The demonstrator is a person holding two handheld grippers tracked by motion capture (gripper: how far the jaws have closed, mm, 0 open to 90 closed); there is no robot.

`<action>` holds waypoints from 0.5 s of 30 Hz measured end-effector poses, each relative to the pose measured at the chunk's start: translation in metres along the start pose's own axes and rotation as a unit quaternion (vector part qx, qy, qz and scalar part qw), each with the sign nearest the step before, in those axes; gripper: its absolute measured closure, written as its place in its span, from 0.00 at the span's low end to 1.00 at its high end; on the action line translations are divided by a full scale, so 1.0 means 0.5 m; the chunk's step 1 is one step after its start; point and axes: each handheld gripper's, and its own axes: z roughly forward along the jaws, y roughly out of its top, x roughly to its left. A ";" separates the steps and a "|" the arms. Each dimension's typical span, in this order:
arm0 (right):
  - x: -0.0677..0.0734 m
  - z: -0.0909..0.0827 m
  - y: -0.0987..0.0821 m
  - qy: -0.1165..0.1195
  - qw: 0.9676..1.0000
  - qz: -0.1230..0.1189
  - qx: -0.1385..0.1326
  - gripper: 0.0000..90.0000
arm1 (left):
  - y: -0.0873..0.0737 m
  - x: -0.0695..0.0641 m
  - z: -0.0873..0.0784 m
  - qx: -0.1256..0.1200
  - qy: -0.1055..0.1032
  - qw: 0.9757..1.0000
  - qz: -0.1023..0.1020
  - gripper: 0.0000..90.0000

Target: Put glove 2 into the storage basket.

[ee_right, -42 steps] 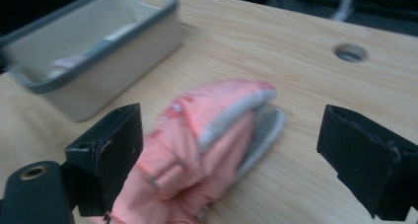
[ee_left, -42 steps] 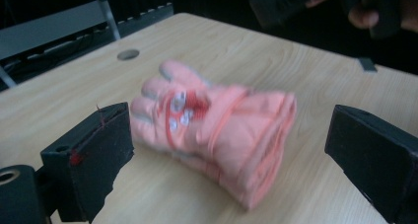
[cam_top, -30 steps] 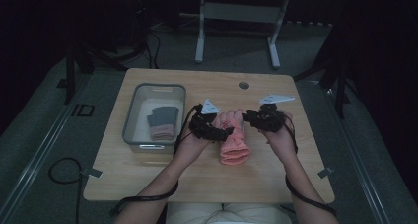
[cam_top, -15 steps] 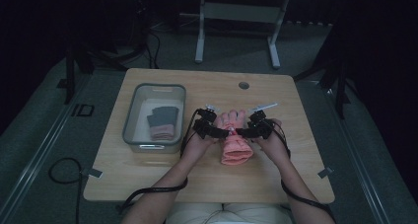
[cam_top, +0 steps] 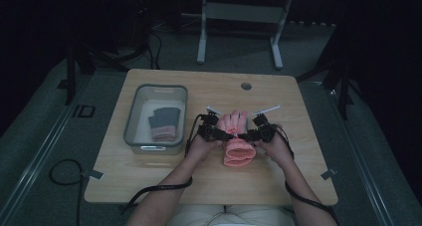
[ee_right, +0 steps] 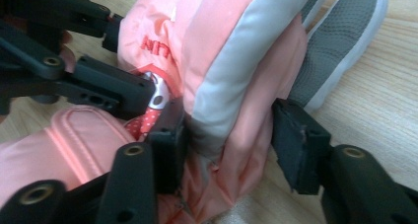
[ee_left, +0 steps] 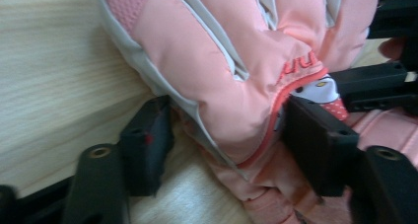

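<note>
Left gripper [cam_top: 215,132]: jaws closed around the pink glove's [cam_top: 238,142] left side, fabric bunched between them.
Right gripper [cam_top: 255,132]: jaws clamped on the glove's right side, facing the left gripper.
Hands: left hand [cam_top: 201,145] and right hand [cam_top: 276,147] flank the glove, forearms angled inward.
Glove: mid-table [cam_top: 164,183], fingers pointing away.
Bin [cam_top: 133,124]: clear, left of the gripper; holds folded dark and pink items [cam_top: 164,123].
</note>
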 end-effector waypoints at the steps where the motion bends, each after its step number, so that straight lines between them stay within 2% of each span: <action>1: 0.001 0.001 0.000 0.000 1.000 0.000 0.000 0.57 | -0.003 0.003 0.002 -0.001 -0.010 1.000 0.000 0.46; 4: 0.002 0.002 0.000 0.001 1.000 0.000 0.000 0.61 | -0.004 0.003 0.001 -0.004 -0.020 1.000 0.009 0.57; 5: 0.004 0.002 0.000 0.000 1.000 -0.004 0.000 0.63 | -0.004 -0.001 -0.001 -0.005 -0.018 1.000 0.018 0.64; 6: 0.004 0.002 0.000 0.000 1.000 -0.004 0.000 0.63 | -0.004 -0.001 -0.001 -0.005 -0.018 1.000 0.018 0.69; 7: 0.007 0.002 0.000 -0.002 1.000 -0.006 -0.004 0.65 | -0.003 -0.013 -0.006 -0.006 -0.003 0.999 0.036 0.69; 8: 0.015 0.000 -0.002 -0.010 1.000 -0.009 -0.011 0.70 | -0.003 -0.019 -0.009 -0.009 0.005 0.999 0.044 0.77; 13: 0.018 -0.011 -0.003 -0.009 1.000 -0.002 -0.016 0.73 | -0.003 -0.045 -0.018 -0.012 0.032 0.997 0.069 0.81; 15: 0.020 -0.015 -0.003 -0.009 1.000 -0.002 -0.016 0.73 | 0.000 -0.051 -0.023 -0.013 0.032 0.997 0.071 0.81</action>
